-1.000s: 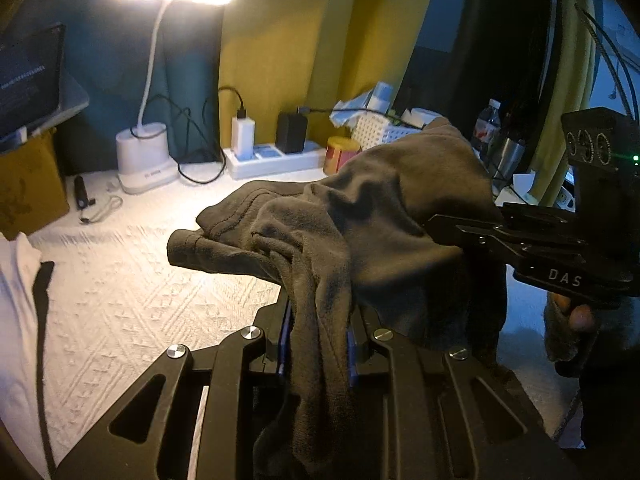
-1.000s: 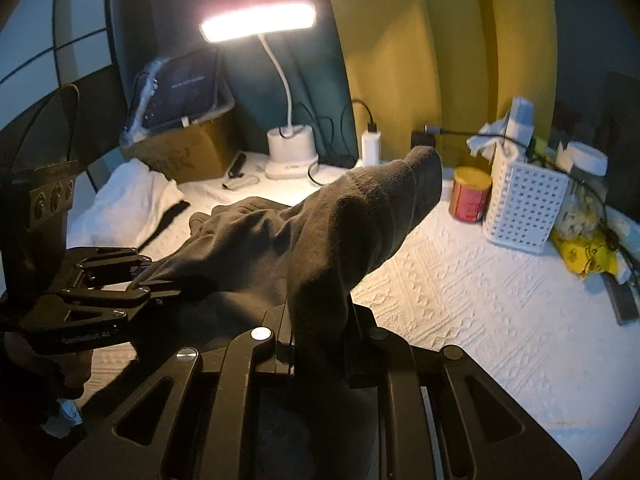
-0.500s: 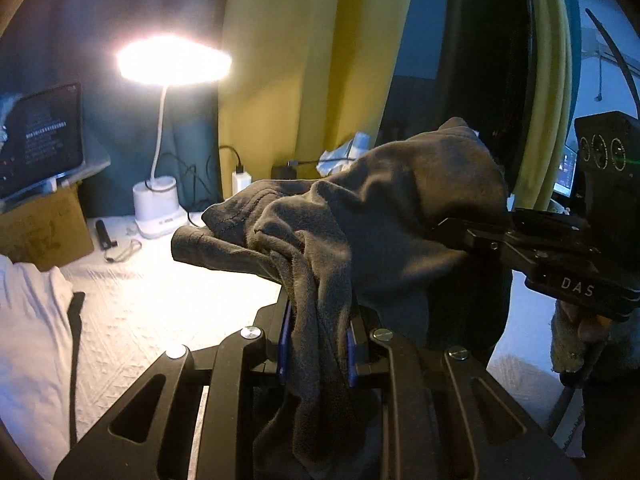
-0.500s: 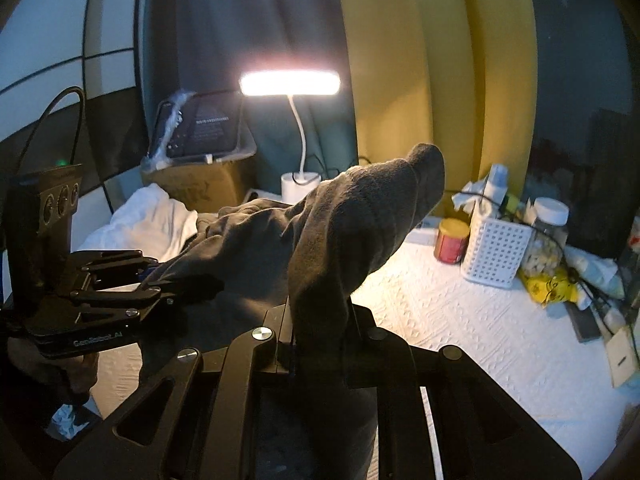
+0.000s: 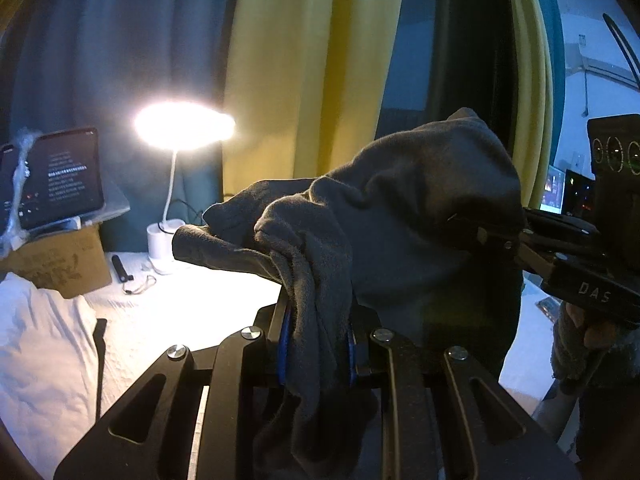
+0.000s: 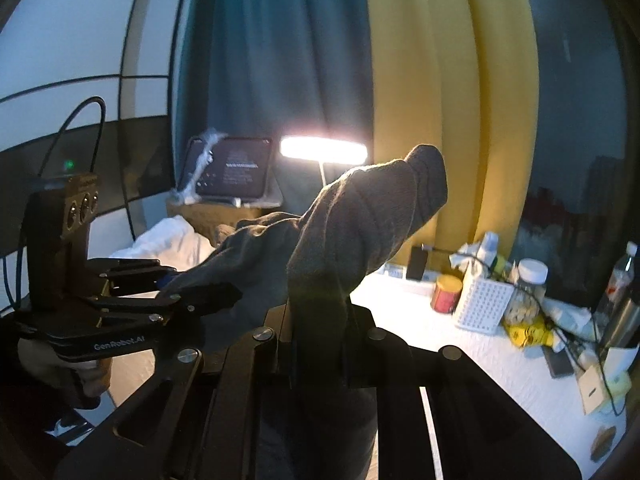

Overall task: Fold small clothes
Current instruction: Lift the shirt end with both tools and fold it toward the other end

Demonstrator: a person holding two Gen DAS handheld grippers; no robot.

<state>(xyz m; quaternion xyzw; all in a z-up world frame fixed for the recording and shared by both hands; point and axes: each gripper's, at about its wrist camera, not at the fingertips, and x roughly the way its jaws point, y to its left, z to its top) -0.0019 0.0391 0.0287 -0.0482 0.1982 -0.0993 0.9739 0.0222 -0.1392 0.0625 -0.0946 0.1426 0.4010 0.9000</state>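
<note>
Garment (image 5: 400,208), mid-frame, is being lifted higher off the table (image 5: 200,300), pinched by both grippers, left (image 5: 316,344) and right (image 6: 320,344), for spreading.

Lit desk lamp (image 5: 184,126) on a white base at the back of the desk (image 5: 192,304); tablet (image 5: 60,178) with a dark screen propped on a cardboard box (image 5: 60,264) at left; white cloth (image 5: 40,344) bunched beside the box; yellow and teal curtains (image 6: 440,80) behind; white perforated basket (image 6: 482,304), red tin (image 6: 446,293), white-lidded jar (image 6: 528,280) and plastic bottle (image 6: 620,272) crowded at right.
</note>
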